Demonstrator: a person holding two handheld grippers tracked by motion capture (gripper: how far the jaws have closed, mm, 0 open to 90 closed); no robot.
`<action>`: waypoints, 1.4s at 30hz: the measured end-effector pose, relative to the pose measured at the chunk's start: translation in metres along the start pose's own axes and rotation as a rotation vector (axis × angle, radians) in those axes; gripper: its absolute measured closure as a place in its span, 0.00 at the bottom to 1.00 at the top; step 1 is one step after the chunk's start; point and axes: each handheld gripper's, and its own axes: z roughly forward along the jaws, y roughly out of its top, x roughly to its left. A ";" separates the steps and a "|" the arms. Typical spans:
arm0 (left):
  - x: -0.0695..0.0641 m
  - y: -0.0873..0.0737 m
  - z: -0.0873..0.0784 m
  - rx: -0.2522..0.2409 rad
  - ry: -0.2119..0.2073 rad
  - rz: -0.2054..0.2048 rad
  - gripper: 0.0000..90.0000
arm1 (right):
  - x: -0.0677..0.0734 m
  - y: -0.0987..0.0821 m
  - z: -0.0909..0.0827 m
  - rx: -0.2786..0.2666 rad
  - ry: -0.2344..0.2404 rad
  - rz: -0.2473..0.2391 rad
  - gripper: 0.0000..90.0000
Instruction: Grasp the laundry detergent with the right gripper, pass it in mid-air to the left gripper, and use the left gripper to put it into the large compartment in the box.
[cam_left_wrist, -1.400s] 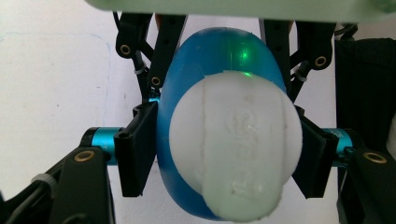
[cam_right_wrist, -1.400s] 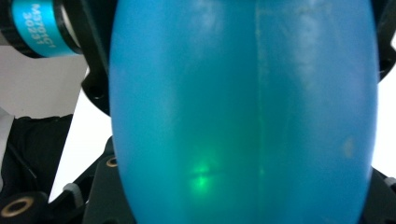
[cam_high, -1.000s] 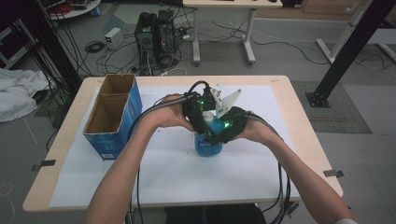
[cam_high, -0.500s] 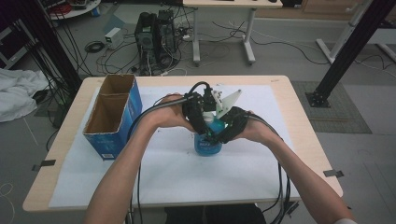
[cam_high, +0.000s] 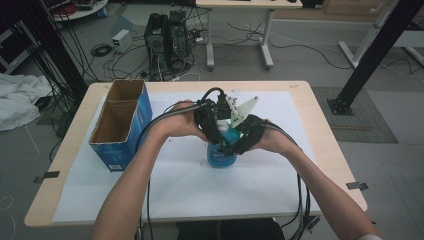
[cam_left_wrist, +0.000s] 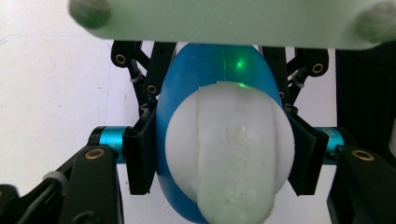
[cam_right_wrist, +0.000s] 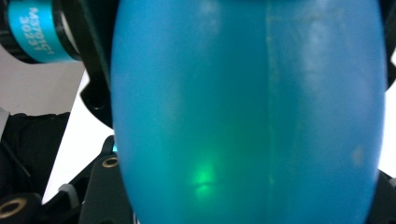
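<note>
A blue bottle with a white cap stands upright at the middle of the white-covered table. My left gripper comes in from the left and is shut around the bottle's top. In the left gripper view its pads press the sides just under the white cap. My right gripper reaches in from the right, lower on the blue body. Its jaws have just been opening a little, and the bottle still sits tight between them. Both hands meet over the bottle.
An open blue cardboard box with two compartments stands at the table's left side. Cables trail from both grippers toward the front edge. Beyond the table are a computer tower, loose cables on the floor and a black frame post.
</note>
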 end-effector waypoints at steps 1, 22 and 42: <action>0.000 0.000 0.000 -0.005 -0.001 0.001 0.42 | 0.000 0.000 0.000 -0.001 0.000 -0.002 0.47; -0.002 -0.006 -0.001 -0.014 -0.002 -0.002 0.42 | 0.001 -0.004 -0.005 -0.023 -0.046 0.044 0.26; -0.002 -0.015 -0.008 -0.010 0.008 -0.037 0.42 | 0.006 -0.010 -0.016 0.048 -0.066 0.087 0.25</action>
